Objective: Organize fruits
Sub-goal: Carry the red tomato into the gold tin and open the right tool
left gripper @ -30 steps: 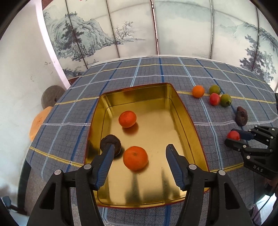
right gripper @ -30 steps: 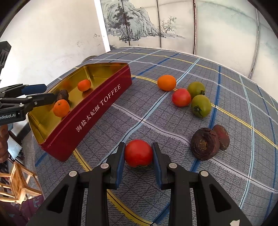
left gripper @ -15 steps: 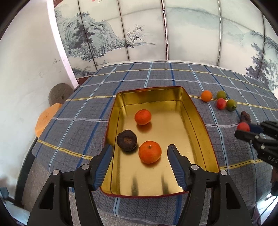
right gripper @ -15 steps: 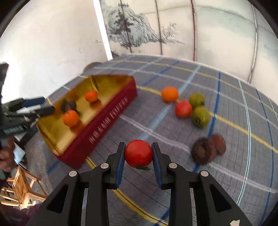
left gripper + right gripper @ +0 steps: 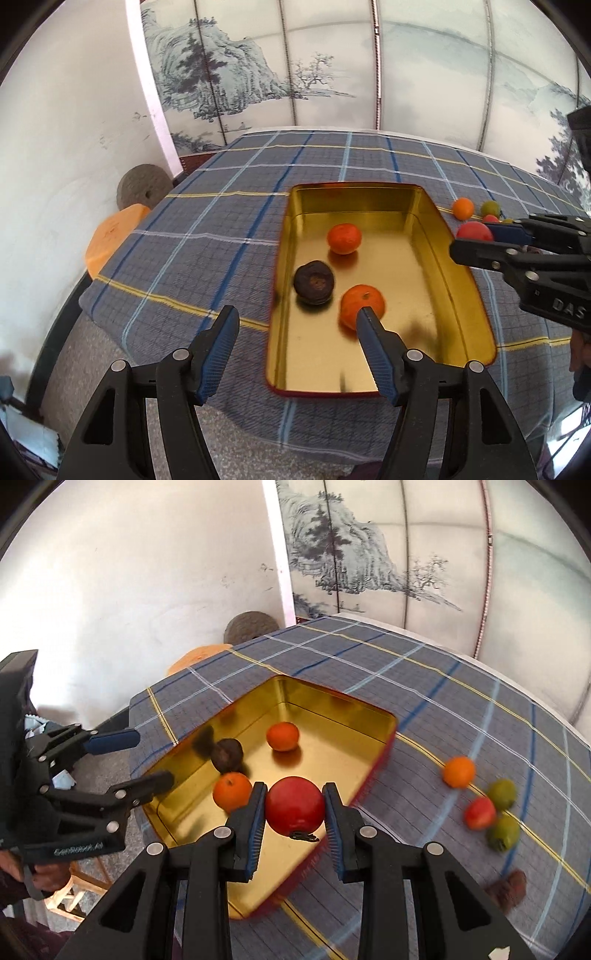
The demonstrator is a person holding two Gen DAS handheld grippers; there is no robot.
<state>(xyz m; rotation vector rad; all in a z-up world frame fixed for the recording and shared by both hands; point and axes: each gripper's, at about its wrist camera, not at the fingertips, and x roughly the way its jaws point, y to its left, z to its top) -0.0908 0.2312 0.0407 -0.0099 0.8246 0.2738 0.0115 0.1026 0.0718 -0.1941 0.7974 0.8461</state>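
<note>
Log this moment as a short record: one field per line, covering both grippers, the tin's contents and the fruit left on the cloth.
right gripper: shut on the red tomato, held over the tin
left gripper: open, empty, at the tin's near left edge
gold tin: holds two oranges and one dark brown fruit
on the plaid cloth: one orange, one small red tomato, two green fruits, one dark brown fruit
tin lid: none visible
</note>
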